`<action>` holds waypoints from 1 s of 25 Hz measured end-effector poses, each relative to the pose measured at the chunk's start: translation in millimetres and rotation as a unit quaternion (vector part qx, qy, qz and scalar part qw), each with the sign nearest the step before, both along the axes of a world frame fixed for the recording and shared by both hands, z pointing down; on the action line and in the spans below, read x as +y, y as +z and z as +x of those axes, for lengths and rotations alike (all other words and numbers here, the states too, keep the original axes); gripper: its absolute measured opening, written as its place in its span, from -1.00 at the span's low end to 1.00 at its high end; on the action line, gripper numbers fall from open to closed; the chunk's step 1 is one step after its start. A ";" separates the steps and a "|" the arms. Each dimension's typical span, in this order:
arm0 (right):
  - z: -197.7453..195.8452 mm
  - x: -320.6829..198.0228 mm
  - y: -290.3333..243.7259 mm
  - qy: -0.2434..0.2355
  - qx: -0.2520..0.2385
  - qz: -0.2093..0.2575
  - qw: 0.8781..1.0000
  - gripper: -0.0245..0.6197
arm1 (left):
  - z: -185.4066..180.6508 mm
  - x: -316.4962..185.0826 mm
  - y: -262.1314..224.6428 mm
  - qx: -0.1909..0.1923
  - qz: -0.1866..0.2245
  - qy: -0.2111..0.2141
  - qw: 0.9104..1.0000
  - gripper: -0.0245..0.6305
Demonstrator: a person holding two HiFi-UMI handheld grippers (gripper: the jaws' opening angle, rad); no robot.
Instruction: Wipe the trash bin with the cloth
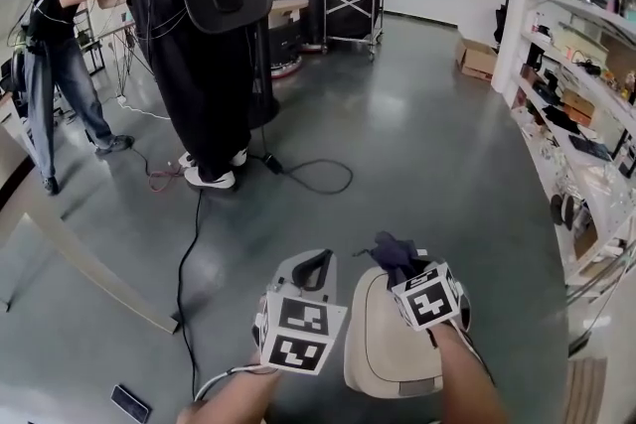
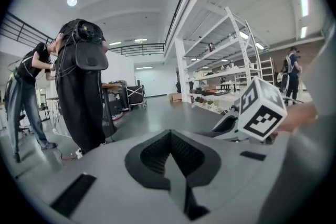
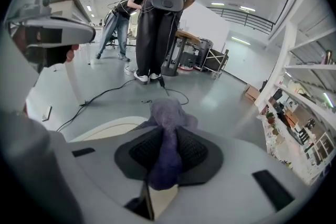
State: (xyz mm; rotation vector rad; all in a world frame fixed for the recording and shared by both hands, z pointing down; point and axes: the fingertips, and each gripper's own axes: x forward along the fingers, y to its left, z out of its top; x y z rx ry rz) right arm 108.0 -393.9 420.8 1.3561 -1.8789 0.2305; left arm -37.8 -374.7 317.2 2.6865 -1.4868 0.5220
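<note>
Right gripper (image 3: 167, 157) pinching a purple cloth (image 3: 169, 115) above the trash bin (image 1: 383, 353)
The bin's beige lid sits just below its jaws. The left gripper (image 2: 170, 160), jaws together and empty, hangs beside the bin's left edge.

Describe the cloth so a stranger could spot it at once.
On the grey floor, low in the head view, stands a cream bin. Just over its far edge the right claw is shut on the cloth: a bunch of dark purple fabric, the only soft, purple thing there.
</note>
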 end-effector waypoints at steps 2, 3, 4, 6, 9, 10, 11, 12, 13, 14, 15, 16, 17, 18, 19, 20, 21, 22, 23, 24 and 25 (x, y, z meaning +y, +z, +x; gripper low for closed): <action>6.2 3.4 1.1 0.005 0.002 0.001 1.000 -0.68 | 0.5 5.6 1.8 0.002 0.000 0.006 1.000 -0.93; 9.9 4.3 1.5 0.009 0.003 0.000 1.000 -0.68 | 0.0 6.3 4.1 0.007 -0.006 0.006 1.000 -0.93; 13.9 4.3 1.3 0.013 0.004 -0.001 1.000 -0.68 | -1.0 5.9 5.6 0.010 -0.011 0.004 1.000 -0.93; 22.0 3.7 -0.4 0.022 0.002 -0.002 1.000 -0.68 | -1.8 5.3 3.3 0.009 -0.010 0.001 1.000 -0.93; 36.8 6.2 -2.6 0.034 -0.004 -0.006 0.999 -0.68 | 2.4 8.5 -3.4 0.007 -0.002 0.002 1.000 -0.93; 43.1 7.0 -2.4 0.039 -0.006 -0.007 0.999 -0.68 | 3.7 9.1 -3.2 0.005 -0.002 0.002 1.000 -0.93; 49.4 7.6 -2.0 0.044 -0.006 -0.009 0.999 -0.68 | 4.4 9.3 -2.3 0.003 -0.003 0.001 1.000 -0.93; 54.7 8.2 -1.4 0.049 -0.006 -0.010 0.999 -0.68 | 4.2 9.3 -1.4 0.002 -0.004 0.001 1.000 -0.93; 58.5 9.2 -0.6 0.052 -0.006 -0.011 0.999 -0.68 | 3.5 9.3 -1.0 0.002 -0.005 0.000 1.000 -0.93; 61.5 10.3 0.5 0.056 -0.005 -0.012 0.998 -0.68 | 2.6 9.4 -1.3 0.003 -0.005 0.000 1.000 -0.93; 64.4 11.1 1.2 0.058 -0.004 -0.012 0.998 -0.68 | 1.7 9.3 -2.2 0.005 -0.004 0.000 1.000 -0.93; 67.4 11.5 1.6 0.061 -0.004 -0.011 0.998 -0.68 | 0.9 9.1 -3.2 0.008 -0.005 -0.001 1.000 -0.93; 70.3 11.7 2.0 0.064 -0.007 -0.011 0.998 -0.68 | 0.5 9.2 -3.8 0.011 -0.007 -0.002 1.000 -0.93; 72.8 11.9 2.5 0.067 -0.012 -0.011 0.998 -0.68 | 0.4 9.7 -3.9 0.014 -0.010 -0.002 1.000 -0.93; 74.8 12.1 3.0 0.070 -0.016 -0.012 0.997 -0.68 | 0.8 10.6 -4.0 0.017 -0.014 -0.002 1.000 -0.93; 76.4 12.4 3.4 0.073 -0.019 -0.013 0.997 -0.68 | 1.1 11.5 -4.6 0.019 -0.017 -0.001 1.000 -0.93; 77.6 12.6 3.4 0.075 -0.019 -0.013 0.997 -0.68 | 1.2 12.1 -5.7 0.020 -0.018 -0.001 1.000 -0.93; 78.9 12.8 3.0 0.078 -0.018 -0.012 0.997 -0.68 | 1.0 12.7 -6.8 0.021 -0.017 -0.001 1.000 -0.93; 79.9 12.9 1.6 0.082 -0.017 -0.010 0.996 -0.68 | 0.5 13.1 -7.1 0.020 -0.017 -0.002 1.000 -0.93; 79.4 12.6 -1.7 0.083 -0.018 -0.005 0.996 -0.68 | -0.5 13.5 -7.0 0.017 -0.017 -0.004 1.000 -0.93; 76.2 12.1 -7.3 0.082 -0.022 0.003 0.996 -0.68 | -1.3 13.7 -6.7 0.015 -0.016 -0.005 1.000 -0.93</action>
